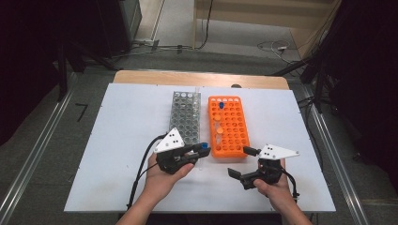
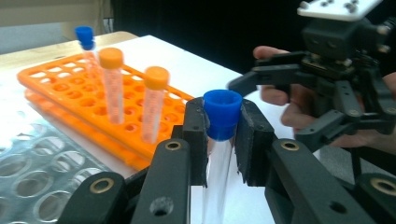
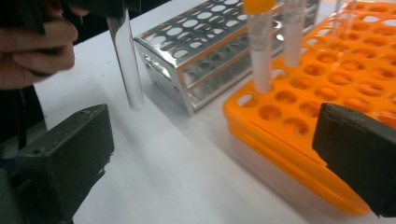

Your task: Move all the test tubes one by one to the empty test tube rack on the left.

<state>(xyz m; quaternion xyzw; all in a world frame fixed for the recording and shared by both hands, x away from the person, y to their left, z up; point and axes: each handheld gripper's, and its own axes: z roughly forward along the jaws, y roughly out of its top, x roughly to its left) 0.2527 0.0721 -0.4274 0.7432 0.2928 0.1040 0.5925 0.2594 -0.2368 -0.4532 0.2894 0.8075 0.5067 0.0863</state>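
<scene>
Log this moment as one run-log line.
left gripper: shut on blue-capped tube | right gripper: open | orange rack: three tubes

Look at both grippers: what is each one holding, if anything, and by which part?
The left gripper clamps a clear plastic tube with a blue cap just below the cap, the pads also overlapping the cap's lower edge. The right gripper stands open and holds nothing.

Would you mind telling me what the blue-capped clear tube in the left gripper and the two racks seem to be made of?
Blue-capped clear tube: looks like transparent plastic or glass, since the table shows through; its cap is matte plastic. Orange rack: likely moulded plastic, uniform colour with a slight sheen. Silver rack: apparently metal, with bright reflections and sharp folded edges.
</scene>
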